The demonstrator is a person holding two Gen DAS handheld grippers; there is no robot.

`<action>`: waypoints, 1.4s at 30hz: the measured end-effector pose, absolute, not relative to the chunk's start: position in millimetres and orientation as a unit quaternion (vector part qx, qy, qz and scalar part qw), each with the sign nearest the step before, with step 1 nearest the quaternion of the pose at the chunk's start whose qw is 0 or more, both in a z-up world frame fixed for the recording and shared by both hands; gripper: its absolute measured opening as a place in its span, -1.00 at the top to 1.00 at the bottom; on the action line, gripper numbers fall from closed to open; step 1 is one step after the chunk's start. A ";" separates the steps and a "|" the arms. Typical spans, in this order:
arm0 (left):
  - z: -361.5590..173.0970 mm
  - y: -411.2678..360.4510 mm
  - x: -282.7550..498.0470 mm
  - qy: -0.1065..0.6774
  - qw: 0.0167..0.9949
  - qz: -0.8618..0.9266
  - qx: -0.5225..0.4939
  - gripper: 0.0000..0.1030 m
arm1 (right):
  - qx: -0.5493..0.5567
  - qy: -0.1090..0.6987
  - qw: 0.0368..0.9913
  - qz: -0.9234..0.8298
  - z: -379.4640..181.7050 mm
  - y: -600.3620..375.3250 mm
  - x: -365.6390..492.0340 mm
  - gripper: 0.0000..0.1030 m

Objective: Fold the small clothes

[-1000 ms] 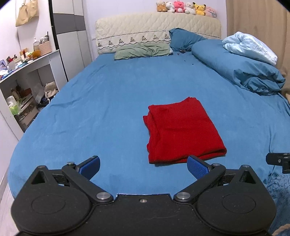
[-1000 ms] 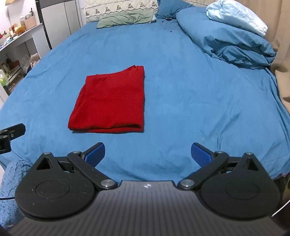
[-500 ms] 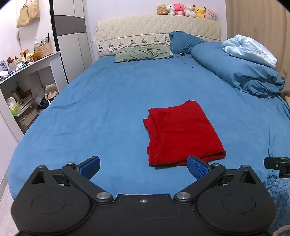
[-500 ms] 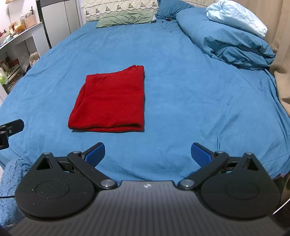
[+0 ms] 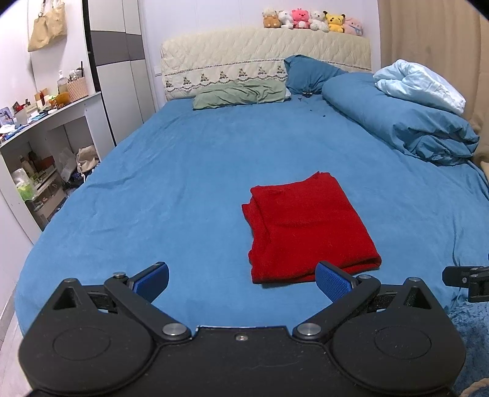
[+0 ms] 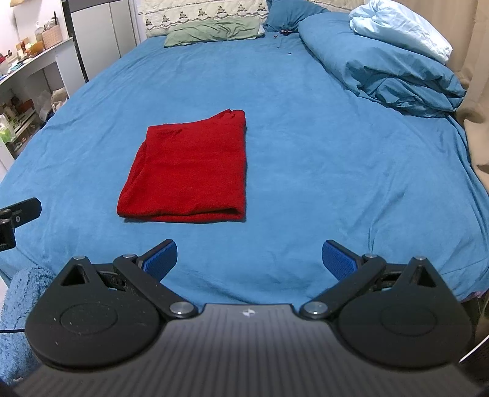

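text: none legible | logo: small white emblem on right gripper body (image 6: 246,312), no letters readable | labels on shelf items (image 5: 29,174): too small to read

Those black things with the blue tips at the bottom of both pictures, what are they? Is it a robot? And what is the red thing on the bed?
They are not a robot. A person holds one grabber in each hand, and each grabber has a small camera that looks forward along its two fingers. So one picture comes from the left gripper, the other from the right gripper. The blue tips are the pads that pinch things.

Both cameras look across a big bed with a blue sheet. On it lies a red piece of clothing, folded into a neat rectangle. At the far end there are pillows, on the right a bunched-up blue blanket, and on top of the headboard a row of stuffed toys.

Nothing is held: both grabbers are wide open, with only the sheet between their pads.
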State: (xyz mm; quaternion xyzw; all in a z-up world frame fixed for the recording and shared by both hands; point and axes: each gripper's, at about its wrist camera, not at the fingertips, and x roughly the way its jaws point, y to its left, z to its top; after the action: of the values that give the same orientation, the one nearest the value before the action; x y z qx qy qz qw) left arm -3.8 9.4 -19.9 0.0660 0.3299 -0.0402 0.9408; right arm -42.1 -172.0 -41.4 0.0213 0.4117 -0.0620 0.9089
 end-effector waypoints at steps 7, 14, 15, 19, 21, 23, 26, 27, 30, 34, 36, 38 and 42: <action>-20.4 7.7 -4.4 0.328 0.942 -0.040 0.068 -1.00 | 0.021 0.413 0.909 -0.061 -42.2 -170.5 -41.9 -1.00; -21.0 8.4 -4.0 0.328 0.941 -0.040 0.066 -1.00 | 0.021 0.413 0.909 -0.061 -42.2 -168.7 -42.0 -1.00; -20.8 8.7 -4.1 0.328 0.942 -0.040 0.066 -1.00 | 0.021 0.413 0.909 -0.062 -41.7 -167.7 -42.1 -1.00; -20.4 8.4 -4.0 0.326 0.942 -0.040 0.064 -1.00 | 0.021 0.413 0.909 -0.061 -41.8 -168.4 -41.9 -1.00; -20.1 8.5 -4.5 0.324 0.943 -0.040 0.064 -1.00 | 0.021 0.413 0.909 -0.061 -41.7 -168.4 -42.0 -1.00; -19.7 8.4 -4.9 0.322 0.944 -0.041 0.063 -1.00 | 0.020 0.412 0.909 -0.061 -41.4 -166.8 -42.4 -1.00; -18.8 9.3 -5.9 0.318 0.945 -0.041 0.062 -1.00 | 0.021 0.411 0.909 -0.060 -40.5 -164.4 -43.3 -1.00; -18.8 9.4 -6.5 0.317 0.945 -0.040 0.062 -1.00 | 0.022 0.411 0.910 -0.060 -40.3 -163.9 -43.7 -1.00; -18.5 8.4 -7.2 0.316 0.946 -0.040 0.064 -1.00 | 0.022 0.410 0.910 -0.060 -40.3 -163.1 -44.1 -1.00; -17.8 6.6 -8.5 0.307 0.948 -0.034 0.070 -1.00 | 0.021 0.409 0.910 -0.061 -39.7 -162.1 -44.3 -1.00; -18.0 7.6 -6.9 0.307 0.949 -0.030 0.069 -1.00 | 0.022 0.409 0.910 -0.062 -39.7 -161.7 -44.2 -1.00; -18.7 7.5 -6.0 0.308 0.948 -0.028 0.069 -1.00 | 0.023 0.410 0.910 -0.062 -40.0 -160.3 -43.6 -1.00; -19.9 9.8 -4.4 0.311 0.948 -0.030 0.062 -1.00 | 0.023 0.410 0.910 -0.062 -40.2 -159.2 -43.2 -1.00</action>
State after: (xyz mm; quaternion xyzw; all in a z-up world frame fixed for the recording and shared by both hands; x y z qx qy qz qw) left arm -4.4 9.8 -19.9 0.0617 0.3105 -0.0299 0.9481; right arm -43.2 -159.2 -40.2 0.0231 0.4096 -0.0621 0.9099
